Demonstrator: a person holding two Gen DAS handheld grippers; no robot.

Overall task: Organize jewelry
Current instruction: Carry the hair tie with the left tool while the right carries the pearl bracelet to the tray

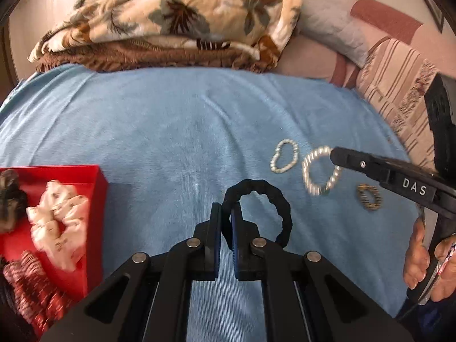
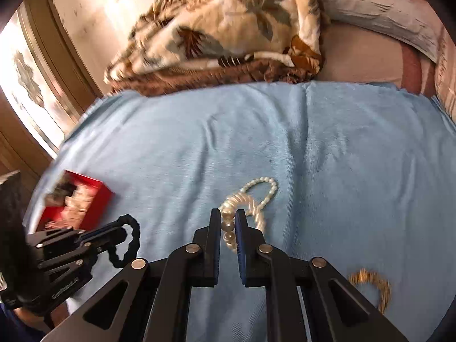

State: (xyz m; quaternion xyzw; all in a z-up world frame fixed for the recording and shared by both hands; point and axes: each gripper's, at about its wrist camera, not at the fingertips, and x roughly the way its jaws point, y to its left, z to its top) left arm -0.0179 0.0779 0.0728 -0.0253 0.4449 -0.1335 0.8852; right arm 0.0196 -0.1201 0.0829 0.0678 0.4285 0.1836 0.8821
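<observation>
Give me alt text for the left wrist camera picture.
The left tongs pinch a black scrunchie above a blue towel. At right, the right tongs hold a pearl bracelet; a red box sits left.

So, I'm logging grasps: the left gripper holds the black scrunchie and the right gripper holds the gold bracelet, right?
Not quite. The left gripper does hold the black scrunchie, but the right gripper holds a pearl bracelet. The right wrist view shows the gold bracelet lying on the blue cloth.

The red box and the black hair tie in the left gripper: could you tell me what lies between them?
Only bare blue towel separates the red box from the black hair tie, per the left wrist view.
</observation>
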